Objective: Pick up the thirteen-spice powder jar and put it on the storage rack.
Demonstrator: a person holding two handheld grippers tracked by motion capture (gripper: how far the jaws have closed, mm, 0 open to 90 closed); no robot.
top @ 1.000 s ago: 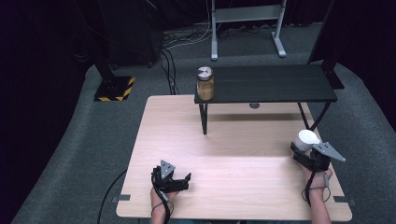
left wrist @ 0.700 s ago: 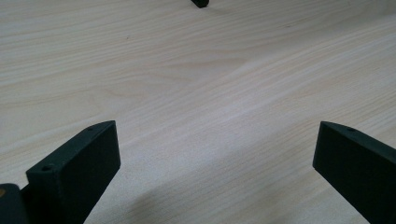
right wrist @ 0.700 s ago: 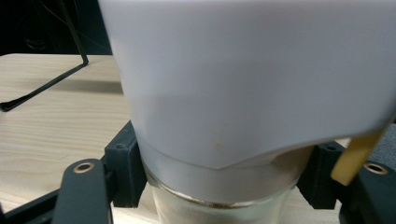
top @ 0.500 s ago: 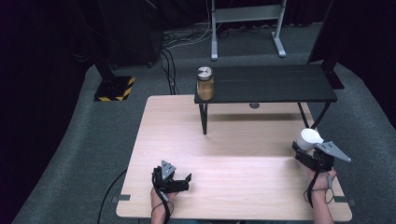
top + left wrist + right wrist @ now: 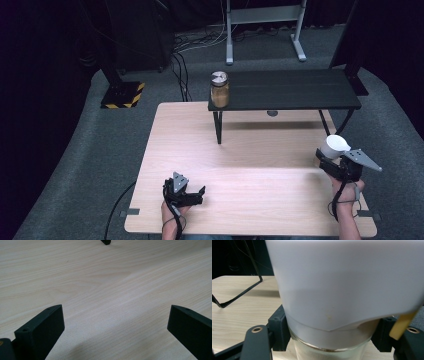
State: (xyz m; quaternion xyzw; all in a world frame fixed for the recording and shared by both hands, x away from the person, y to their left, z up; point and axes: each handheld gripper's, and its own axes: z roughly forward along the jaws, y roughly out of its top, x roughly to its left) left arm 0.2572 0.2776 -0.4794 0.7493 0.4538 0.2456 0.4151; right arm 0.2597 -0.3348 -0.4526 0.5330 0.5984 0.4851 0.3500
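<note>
From the high view, my right claw (image 5: 331, 159) sits at the right edge of the bench (image 5: 250, 150), pinching a glass jar with a white lid (image 5: 334, 146). The jar is tipped, its white lid facing up and toward the far side, and it hangs above the bench near the right-hand corner. My right hand (image 5: 345, 187) comes in from below, the cable looping at the wrist. My left claw (image 5: 197, 192) lies low near the near edge of the bench, left of the middle, its jaws spread with nothing between them. On the far side a black shelf (image 5: 300, 90) stands on thin legs over the bench, and a second jar with brown contents (image 5: 220, 90) stands upright at its left end, well apart from both my claws.

In the left gripper view, my left claw (image 5: 115, 322) points across bare pale wood. The two black jaws stand wide apart and hold nothing. A small dark foot (image 5: 106, 242) shows at the top edge.

In the right gripper view, the white lid (image 5: 347, 282) looms close. Below it shows the glass (image 5: 332, 352) of the jar. The black jaws press against the jar from both sides just under the lid. Behind, at left, I see the bench and a thin black shelf leg (image 5: 242, 293).
</note>
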